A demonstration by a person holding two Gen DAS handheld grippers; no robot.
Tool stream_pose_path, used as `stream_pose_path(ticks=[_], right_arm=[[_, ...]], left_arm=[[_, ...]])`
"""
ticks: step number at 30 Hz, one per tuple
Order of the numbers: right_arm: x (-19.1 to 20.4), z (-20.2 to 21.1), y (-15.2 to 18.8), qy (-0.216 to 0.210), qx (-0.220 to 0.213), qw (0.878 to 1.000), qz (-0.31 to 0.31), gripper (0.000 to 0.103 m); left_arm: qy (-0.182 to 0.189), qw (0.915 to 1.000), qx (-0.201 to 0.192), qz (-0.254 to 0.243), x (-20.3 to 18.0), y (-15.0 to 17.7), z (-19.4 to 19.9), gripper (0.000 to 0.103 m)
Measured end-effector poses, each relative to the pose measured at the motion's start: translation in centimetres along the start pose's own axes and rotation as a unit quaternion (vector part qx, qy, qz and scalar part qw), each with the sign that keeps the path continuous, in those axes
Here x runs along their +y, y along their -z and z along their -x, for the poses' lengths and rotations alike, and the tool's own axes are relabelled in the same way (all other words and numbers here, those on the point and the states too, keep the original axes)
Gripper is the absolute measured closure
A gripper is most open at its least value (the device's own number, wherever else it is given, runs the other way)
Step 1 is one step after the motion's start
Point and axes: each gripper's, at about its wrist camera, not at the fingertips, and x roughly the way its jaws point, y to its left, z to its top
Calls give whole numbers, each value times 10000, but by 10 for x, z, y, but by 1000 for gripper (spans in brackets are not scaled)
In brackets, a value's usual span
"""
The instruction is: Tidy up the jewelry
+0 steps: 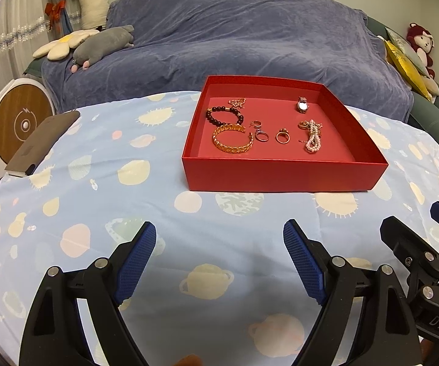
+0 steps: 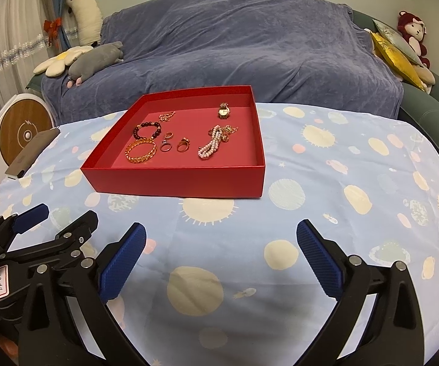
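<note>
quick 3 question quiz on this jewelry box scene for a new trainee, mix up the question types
1. True or false: the wristwatch lies outside the red box on the tablecloth.
2. Multiple choice: which piece lies right in front of the dark bead bracelet, nearer the cameras? A) pearl strand B) gold chain bracelet C) wristwatch
3. Fill in: the left gripper and right gripper both have their jaws ____ and hold nothing.

Key: 1. False, it lies inside the box near the far wall. 2. B. 3. open.
</note>
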Motion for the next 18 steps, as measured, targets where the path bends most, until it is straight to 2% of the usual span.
stream_pose_path(ticks=[18], right_arm=[[2,1,1,62,-85,9999,118,5]], left_arm=[[-10,10000,16,88,2,1,0,20]])
